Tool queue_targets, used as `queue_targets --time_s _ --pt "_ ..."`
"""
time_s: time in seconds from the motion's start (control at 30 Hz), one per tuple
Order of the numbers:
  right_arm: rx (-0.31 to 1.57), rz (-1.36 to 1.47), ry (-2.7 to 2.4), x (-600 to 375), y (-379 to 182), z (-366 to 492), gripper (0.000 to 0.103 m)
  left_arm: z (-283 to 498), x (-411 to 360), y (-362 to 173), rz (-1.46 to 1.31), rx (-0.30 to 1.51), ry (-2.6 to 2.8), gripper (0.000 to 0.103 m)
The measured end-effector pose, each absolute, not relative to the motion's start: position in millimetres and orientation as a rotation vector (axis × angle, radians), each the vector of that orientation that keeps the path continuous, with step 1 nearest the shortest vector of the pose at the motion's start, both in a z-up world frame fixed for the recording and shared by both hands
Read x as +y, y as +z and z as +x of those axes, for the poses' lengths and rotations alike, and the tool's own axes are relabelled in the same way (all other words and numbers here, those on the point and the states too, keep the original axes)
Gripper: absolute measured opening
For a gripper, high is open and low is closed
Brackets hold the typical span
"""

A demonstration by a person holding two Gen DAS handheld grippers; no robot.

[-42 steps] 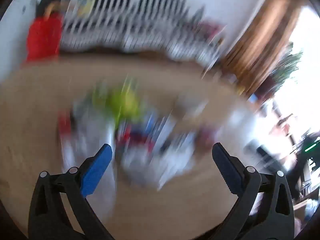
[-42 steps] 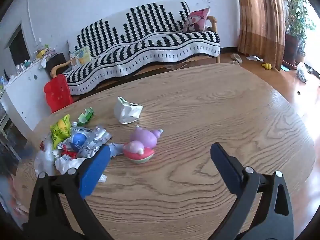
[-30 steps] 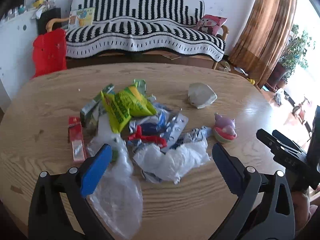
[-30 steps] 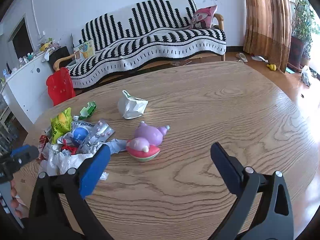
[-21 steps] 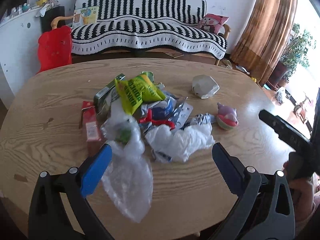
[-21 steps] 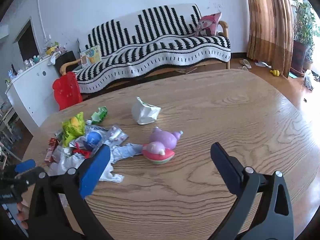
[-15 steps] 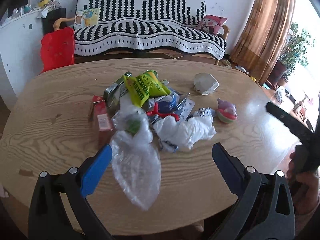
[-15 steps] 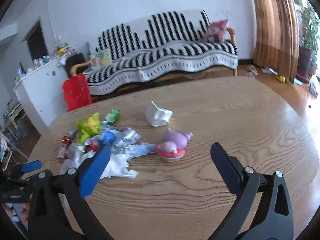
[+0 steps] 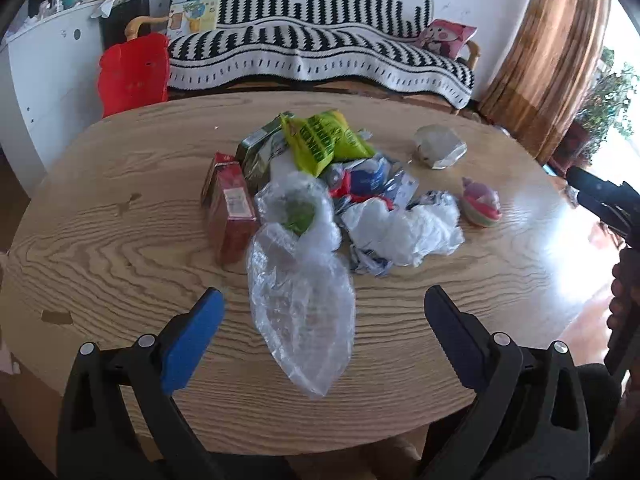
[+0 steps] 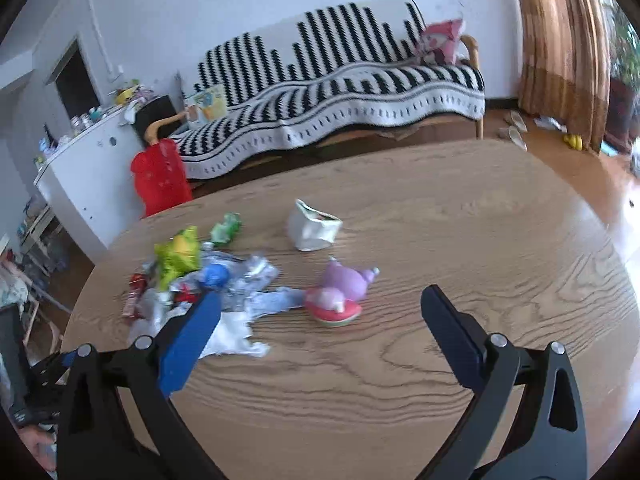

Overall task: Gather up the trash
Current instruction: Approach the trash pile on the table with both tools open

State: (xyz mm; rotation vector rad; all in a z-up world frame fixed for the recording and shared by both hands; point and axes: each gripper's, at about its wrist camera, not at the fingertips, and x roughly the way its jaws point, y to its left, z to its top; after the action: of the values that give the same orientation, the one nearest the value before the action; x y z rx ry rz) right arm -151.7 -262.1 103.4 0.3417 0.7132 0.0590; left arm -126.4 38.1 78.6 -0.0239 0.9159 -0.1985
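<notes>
A pile of trash lies on the oval wooden table (image 9: 120, 184): a clear plastic bag (image 9: 304, 312), a white crumpled bag (image 9: 400, 228), a yellow-green snack wrapper (image 9: 320, 140), a red carton (image 9: 230, 208), a blue wrapper (image 9: 366, 174) and a crumpled white cup (image 9: 438, 148). My left gripper (image 9: 320, 312) is open and empty, just short of the clear bag. My right gripper (image 10: 320, 312) is open and empty, above the table before a pink and purple toy (image 10: 340, 292). The pile shows at the left in the right wrist view (image 10: 192, 276).
A striped sofa (image 9: 312, 56) with a pink cushion (image 9: 448, 36) stands behind the table. A red chair (image 9: 132, 74) and a white cabinet (image 9: 44, 64) are at the back left. Brown curtains (image 9: 548, 52) hang at the right.
Both grippers have pulled back from the table, so the pile looks farther and smaller. Both stay open. The trash has not moved.
</notes>
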Motion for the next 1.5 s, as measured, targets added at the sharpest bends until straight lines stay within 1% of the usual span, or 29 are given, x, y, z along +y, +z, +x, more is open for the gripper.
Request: queue_targets --time_s 0.1,0.2,0.47,0.6,0.73,0.8,0.93,1.5 --pt "0.707 0.360 0.042 -266 85 -142 0.097 -121 39 71 -0.027 0.928 -0.163 0.098" --pt "0.666 0.338 0.015 -264 80 -139 0.097 -115 37 66 -0.016 0.939 -0.143 0.098" --pt "0.629 0.179 -0.037 -241 87 -137 0.097 -109 30 45 -0.013 0.954 -0.154 0.098" --pt "0.621 0.153 -0.104 -241 87 -138 0.097 -109 28 38 -0.005 0.958 -0.161 0.098" --pt "0.702 0.123 -0.277 -246 75 -132 0.097 -109 32 33 -0.015 0.964 -0.149 0.098" --pt "0.743 0.141 -0.243 -248 69 -128 0.097 -109 33 31 -0.020 0.967 -0.145 0.098" --pt "0.758 0.157 -0.204 -248 65 -126 0.097 -109 34 30 -0.029 0.970 -0.148 0.098" --pt "0.755 0.254 -0.146 -258 65 -128 0.097 -105 34 20 -0.045 0.994 -0.150 0.098"
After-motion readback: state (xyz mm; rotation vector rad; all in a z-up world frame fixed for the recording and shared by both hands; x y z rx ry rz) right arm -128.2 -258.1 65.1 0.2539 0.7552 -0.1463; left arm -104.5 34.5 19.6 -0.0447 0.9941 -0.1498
